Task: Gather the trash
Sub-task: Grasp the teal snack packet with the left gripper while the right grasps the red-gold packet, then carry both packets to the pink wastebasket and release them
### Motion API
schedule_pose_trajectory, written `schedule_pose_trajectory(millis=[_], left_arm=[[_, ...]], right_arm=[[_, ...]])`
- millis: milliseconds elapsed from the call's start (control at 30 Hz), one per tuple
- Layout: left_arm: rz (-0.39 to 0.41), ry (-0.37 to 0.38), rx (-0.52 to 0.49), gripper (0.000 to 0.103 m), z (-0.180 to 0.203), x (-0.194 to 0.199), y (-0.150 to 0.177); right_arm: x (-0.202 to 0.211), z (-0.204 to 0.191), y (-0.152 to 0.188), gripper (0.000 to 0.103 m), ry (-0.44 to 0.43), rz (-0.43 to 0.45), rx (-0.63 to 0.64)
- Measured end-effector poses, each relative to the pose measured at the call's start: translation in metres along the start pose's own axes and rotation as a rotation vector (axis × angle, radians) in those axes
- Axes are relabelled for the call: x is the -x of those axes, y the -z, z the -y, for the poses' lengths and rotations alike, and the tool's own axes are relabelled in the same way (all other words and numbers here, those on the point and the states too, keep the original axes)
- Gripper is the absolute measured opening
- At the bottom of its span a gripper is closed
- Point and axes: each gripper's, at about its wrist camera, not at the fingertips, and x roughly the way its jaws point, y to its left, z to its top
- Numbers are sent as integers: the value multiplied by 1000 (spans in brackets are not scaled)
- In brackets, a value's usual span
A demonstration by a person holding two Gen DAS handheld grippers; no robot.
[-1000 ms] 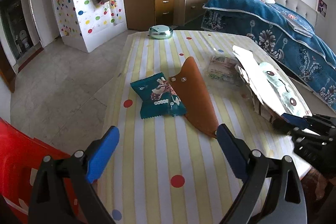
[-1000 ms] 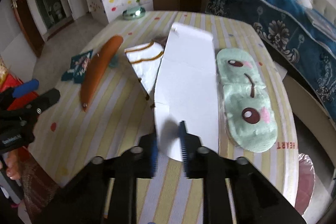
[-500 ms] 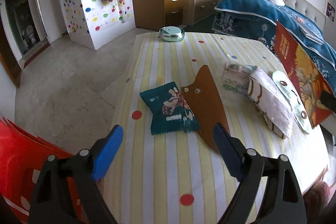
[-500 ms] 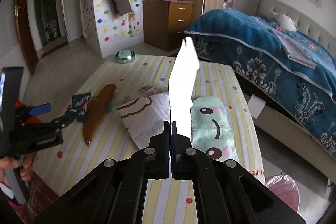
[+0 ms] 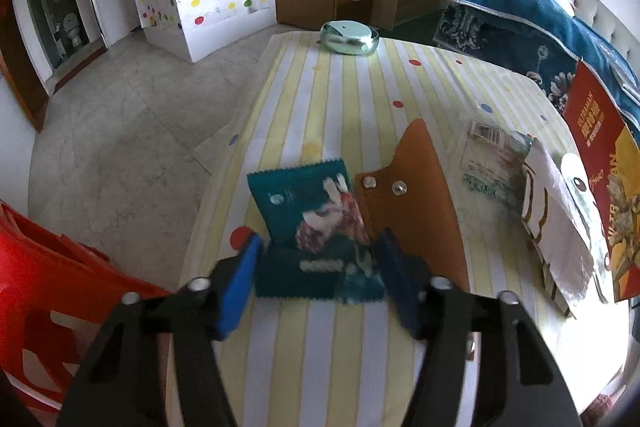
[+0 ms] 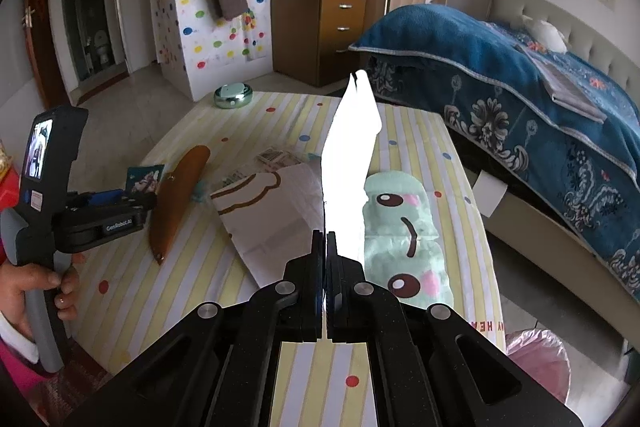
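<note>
left gripper (image 5: 318, 263) straddles teal wrapper (image 5: 316, 223); right gripper (image 6: 325, 267) pinches cardboard (image 6: 348, 155)

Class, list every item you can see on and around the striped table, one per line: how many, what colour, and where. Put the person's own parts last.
Snack packet: one, teal, near table edge, between the left gripper's fingers.
Leather sheath: one, brown, beside the packet.
Barcoded wrapper: one, pale, mid-table.
Paper bag: one, white with brown trim, lying flat.
Face cushion: one, mint green, right side of table.
Flattened carton: one, red outside, white inside, lifted clear of the table.
Round tin: one, silver-green, far table edge.
Stool: one, red, beside the table.
Bin bag: one, pink, on the floor at right.
Left gripper: open around the packet.
Right gripper: shut on the carton.
Hand: one, holding the left gripper's handle.
</note>
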Motion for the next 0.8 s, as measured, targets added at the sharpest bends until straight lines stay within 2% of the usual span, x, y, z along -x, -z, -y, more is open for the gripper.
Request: schedule_pose_trajectory(millis=[133, 200, 367, 567, 800], left_arm=[[3, 28, -10, 33, -5, 13, 8], [18, 60, -15, 33, -7, 22, 10], [118, 172, -49, 33, -1, 70, 18], [209, 245, -145, 33, 40, 122, 26], [248, 327, -289, 33, 107, 148, 44]], right_arm=[[7, 0, 3, 0, -6, 10, -2], [16, 1, 5, 0, -9, 26, -4], [37, 9, 8, 0, -10, 60, -28], [66, 28, 20, 0, -4, 75, -72], [97, 62, 46, 0, 36, 72, -148]])
